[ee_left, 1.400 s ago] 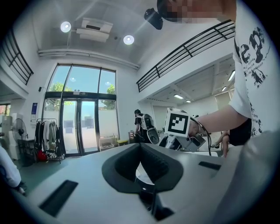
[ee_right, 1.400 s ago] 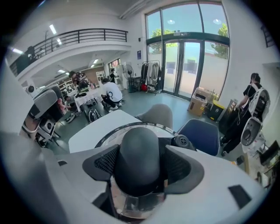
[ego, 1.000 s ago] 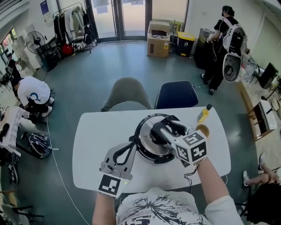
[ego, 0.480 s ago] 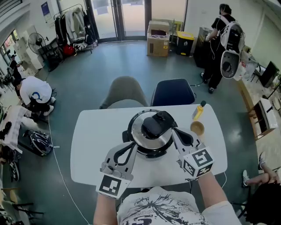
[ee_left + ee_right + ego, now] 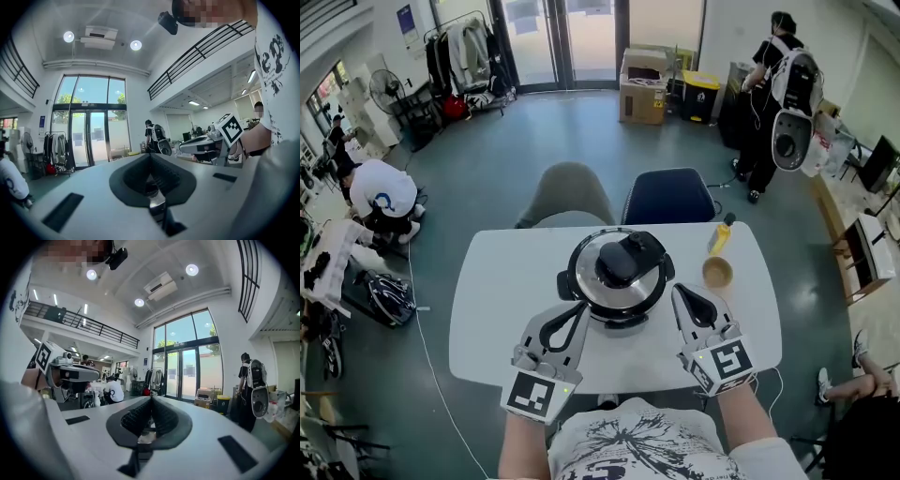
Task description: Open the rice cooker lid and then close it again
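Note:
The rice cooker (image 5: 617, 272) stands in the middle of the white table (image 5: 502, 281). Its steel lid is down, with the black handle (image 5: 623, 260) on top. My left gripper (image 5: 576, 309) lies near the cooker's near-left side, shut and empty, not touching it. My right gripper (image 5: 681, 294) is off the cooker's near-right side, also shut with nothing between its pads. In the left gripper view the shut jaws of the left gripper (image 5: 150, 157) point level across the room, and the right gripper (image 5: 206, 144) shows beside them. The right gripper view shows the right gripper (image 5: 151, 401) shut, with the left gripper (image 5: 70, 373) at its left.
A yellow bottle (image 5: 719, 237) and a small brown cup (image 5: 716, 273) stand right of the cooker. A grey chair (image 5: 572, 199) and a blue chair (image 5: 670, 199) are pushed in at the table's far side. People are at the back right (image 5: 773, 84) and far left (image 5: 380, 192).
My right gripper came off the lid handle, shut its jaws and drew back to the cooker's near-right side. The lid now lies flat. My left gripper shifted a little.

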The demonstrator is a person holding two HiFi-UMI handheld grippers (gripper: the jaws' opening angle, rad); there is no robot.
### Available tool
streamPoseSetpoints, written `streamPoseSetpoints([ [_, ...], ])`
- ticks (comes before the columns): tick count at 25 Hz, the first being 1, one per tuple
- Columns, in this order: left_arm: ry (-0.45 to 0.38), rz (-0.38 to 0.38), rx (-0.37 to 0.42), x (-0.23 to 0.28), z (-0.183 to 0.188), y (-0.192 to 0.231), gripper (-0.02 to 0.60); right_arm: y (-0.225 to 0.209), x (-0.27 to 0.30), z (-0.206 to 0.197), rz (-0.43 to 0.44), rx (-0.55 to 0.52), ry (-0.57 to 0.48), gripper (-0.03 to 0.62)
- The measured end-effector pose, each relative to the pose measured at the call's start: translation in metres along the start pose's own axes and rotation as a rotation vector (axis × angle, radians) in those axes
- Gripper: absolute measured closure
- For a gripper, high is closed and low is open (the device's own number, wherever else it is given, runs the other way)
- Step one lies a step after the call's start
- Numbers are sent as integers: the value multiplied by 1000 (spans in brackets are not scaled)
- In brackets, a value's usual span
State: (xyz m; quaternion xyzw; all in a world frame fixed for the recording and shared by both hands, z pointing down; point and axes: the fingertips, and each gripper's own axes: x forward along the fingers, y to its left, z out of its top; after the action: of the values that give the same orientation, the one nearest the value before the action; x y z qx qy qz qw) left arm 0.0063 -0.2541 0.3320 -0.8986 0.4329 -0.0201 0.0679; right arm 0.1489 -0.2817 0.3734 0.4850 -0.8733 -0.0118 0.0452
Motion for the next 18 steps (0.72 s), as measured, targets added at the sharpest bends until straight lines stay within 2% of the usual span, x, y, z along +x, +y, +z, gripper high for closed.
streamPoseSetpoints([
  [10, 3, 20, -4, -6, 3, -17, 568, 13, -17, 0, 66, -41, 23, 585],
  [18, 4, 24, -6, -15, -3, -17, 568, 25, -23, 3, 59, -51, 17, 585],
])
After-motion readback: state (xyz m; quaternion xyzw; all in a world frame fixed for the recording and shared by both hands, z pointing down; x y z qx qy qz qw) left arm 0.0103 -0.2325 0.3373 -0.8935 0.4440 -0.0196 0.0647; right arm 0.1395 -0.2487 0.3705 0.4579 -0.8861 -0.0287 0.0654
